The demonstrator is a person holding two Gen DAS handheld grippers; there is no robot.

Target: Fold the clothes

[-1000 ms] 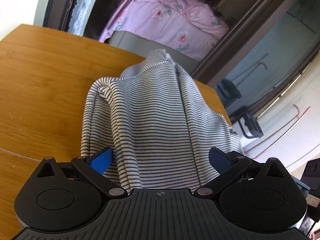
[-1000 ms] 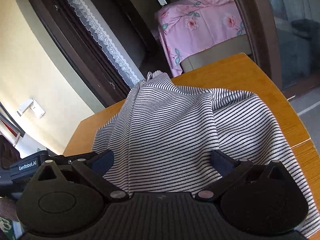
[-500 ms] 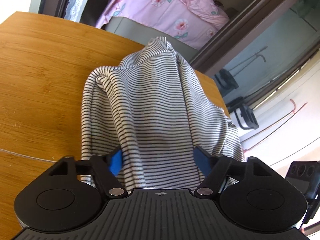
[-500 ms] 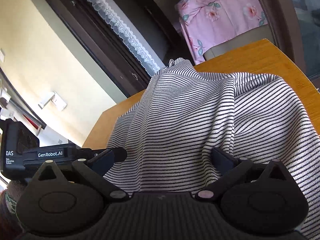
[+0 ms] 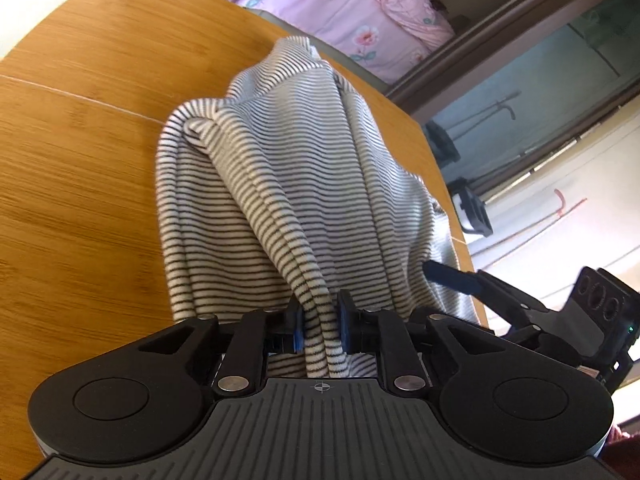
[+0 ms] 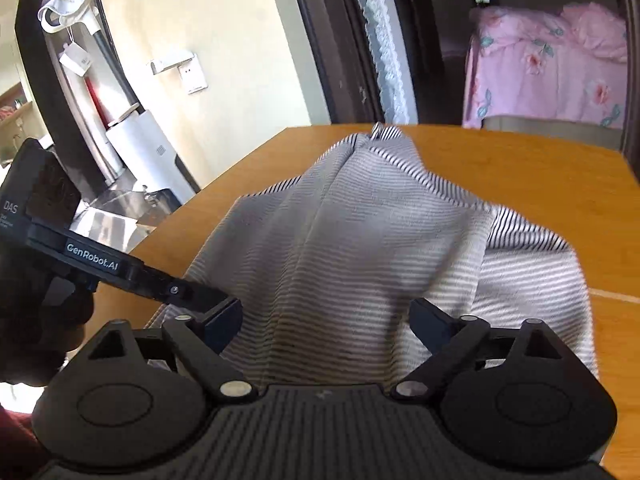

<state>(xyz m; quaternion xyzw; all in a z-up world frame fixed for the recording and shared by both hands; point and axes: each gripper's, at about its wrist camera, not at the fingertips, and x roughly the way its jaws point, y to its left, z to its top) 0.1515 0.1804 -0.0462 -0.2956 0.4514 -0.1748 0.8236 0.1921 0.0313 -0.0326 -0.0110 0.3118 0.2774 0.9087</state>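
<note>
Jaws of the left gripper (image 5: pixel 320 330) are pinched almost shut on a bunched ridge of the striped garment (image 5: pixel 296 208), the blue pads pressing the doubled cloth from both sides. On the right gripper (image 6: pixel 326 322) the jaws stand wide apart, with the fabric lying between them but not clamped; its outstretched fingers also show at the right edge of the left wrist view.

The garment lies heaped on the wooden desk (image 5: pixel 80 160), near its far corner, with one peak raised toward the back. Judging from this, folding has barely begun: no flat panel, no squared edge and no neat crease is visible, so spreading and the actual folds all seem to remain.

The cloth looks like a soft, thin knit, white with narrow dark stripes, draping in loose rolls and deep gathers. The desk is smooth, warm-toned wood with fine grain and a pale seam line across it.
</note>
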